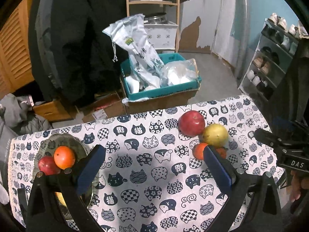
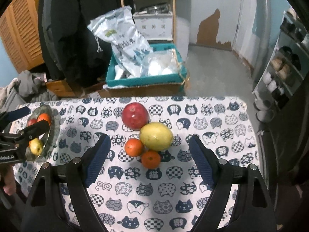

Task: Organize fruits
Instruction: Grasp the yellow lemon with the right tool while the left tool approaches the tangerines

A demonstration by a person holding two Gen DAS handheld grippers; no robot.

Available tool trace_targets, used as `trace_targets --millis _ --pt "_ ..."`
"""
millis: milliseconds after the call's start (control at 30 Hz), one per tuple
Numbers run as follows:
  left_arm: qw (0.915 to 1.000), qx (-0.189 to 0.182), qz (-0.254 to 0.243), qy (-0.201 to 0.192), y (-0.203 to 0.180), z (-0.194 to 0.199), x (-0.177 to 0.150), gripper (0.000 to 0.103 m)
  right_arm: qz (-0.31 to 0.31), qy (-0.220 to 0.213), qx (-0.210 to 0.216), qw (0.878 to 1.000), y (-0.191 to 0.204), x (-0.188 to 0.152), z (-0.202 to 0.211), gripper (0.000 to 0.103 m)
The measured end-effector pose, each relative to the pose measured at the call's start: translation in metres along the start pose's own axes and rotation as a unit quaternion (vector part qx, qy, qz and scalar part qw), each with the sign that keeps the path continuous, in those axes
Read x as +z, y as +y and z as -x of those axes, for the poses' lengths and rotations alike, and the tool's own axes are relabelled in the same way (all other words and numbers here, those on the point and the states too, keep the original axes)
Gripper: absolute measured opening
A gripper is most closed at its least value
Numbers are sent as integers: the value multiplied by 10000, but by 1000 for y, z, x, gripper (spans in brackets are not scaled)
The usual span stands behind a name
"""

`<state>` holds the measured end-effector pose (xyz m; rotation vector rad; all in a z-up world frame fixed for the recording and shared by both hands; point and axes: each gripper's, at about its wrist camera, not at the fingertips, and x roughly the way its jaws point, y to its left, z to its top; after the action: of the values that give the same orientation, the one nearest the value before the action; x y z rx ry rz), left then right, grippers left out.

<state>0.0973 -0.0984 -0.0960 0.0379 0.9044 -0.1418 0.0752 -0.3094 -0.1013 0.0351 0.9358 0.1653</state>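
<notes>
Four loose fruits sit together on the cat-print tablecloth (image 2: 173, 189): a red apple (image 2: 135, 117), a large yellow fruit (image 2: 156, 136) and two oranges (image 2: 133, 147) (image 2: 151, 159). My right gripper (image 2: 149, 137) hovers open just in front of this cluster, its blue pads to either side and touching nothing. At the table's left end a dark glass plate (image 1: 58, 137) holds an orange (image 1: 64, 157), a red apple (image 1: 47, 165) and a yellow fruit (image 2: 36, 147). My left gripper (image 1: 154, 154) is open and empty over the cloth between the plate and the cluster (image 1: 200, 133).
Past the table's far edge a teal box (image 1: 160, 92) of bags stands on the floor. A dark coat (image 1: 77, 38) hangs at the left, a wooden shelf (image 1: 152, 2) stands behind, and a shoe rack (image 1: 270, 58) is at the right. A hand (image 1: 297, 185) holds the right gripper's handle.
</notes>
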Motion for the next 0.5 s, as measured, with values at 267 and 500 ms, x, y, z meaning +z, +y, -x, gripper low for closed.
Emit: trace_targets --millis 267,500 --pt "9990 -27 44 436 -3 -46 2 102 39 515 -59 9986 -2 4 -49 83" --pt "9963 -118 167 834 0 -82 0 102 -15 987 -11 9951 -7 6 -90 83"
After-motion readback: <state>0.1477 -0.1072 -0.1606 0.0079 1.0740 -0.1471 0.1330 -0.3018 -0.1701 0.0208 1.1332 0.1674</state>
